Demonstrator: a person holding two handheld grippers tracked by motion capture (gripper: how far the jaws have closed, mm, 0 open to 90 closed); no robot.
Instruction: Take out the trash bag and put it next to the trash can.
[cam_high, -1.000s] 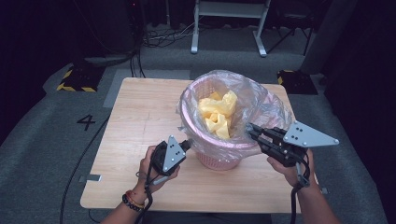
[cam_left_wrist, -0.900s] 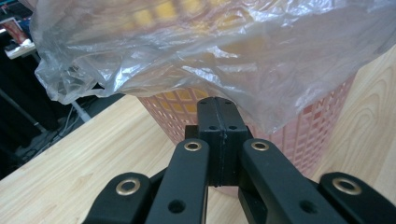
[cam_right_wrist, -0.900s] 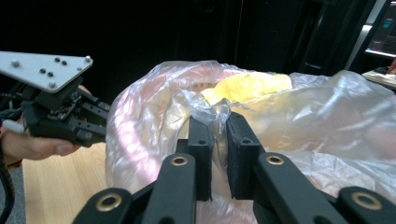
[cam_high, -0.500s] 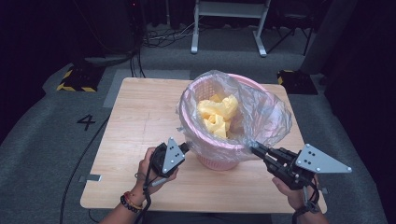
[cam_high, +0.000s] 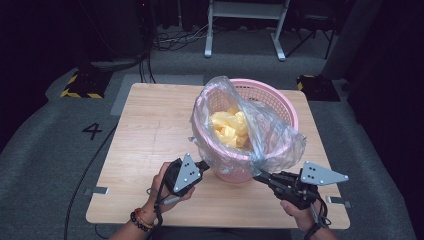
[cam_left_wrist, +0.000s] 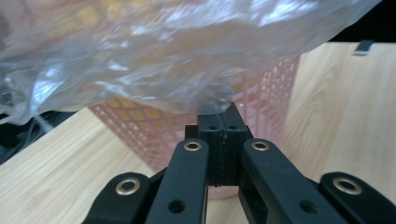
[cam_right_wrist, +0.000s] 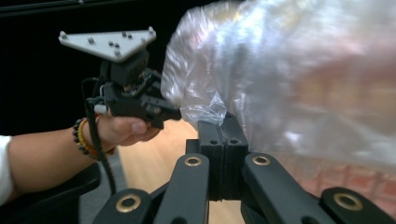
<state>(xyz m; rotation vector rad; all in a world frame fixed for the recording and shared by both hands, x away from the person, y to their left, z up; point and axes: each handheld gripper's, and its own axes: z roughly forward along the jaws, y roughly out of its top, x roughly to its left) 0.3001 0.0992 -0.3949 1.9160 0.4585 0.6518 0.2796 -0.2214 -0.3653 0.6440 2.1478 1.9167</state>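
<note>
A pink mesh basket (cam_high: 282, 100) stands on the wooden table (cam_high: 150, 120), lined with a clear plastic bag (cam_high: 272, 137) that holds yellow pieces (cam_high: 227, 129). The bag has come off the far right rim and bunches toward the near side. My left gripper (cam_high: 204, 165) is shut on the bag's edge at the basket's near left; its jaws pinch the film (cam_left_wrist: 205, 100) against the pink wall (cam_left_wrist: 275, 93). My right gripper (cam_high: 258, 175) is shut on the bag's near right edge, and a twist of film (cam_right_wrist: 205, 112) sits above the closed jaws. The left gripper (cam_right_wrist: 173, 115) lies beyond.
The basket fills the right half of the table; bare wood lies on its left and along the near edge. On the floor are a metal frame (cam_high: 245, 27), yellow-black striped blocks (cam_high: 80, 85) (cam_high: 315, 86), a painted 4 (cam_high: 93, 131) and cables.
My right gripper has drawn back toward the near edge with the bag, peeling it off the basket's far right rim. The left gripper has hardly moved.
</note>
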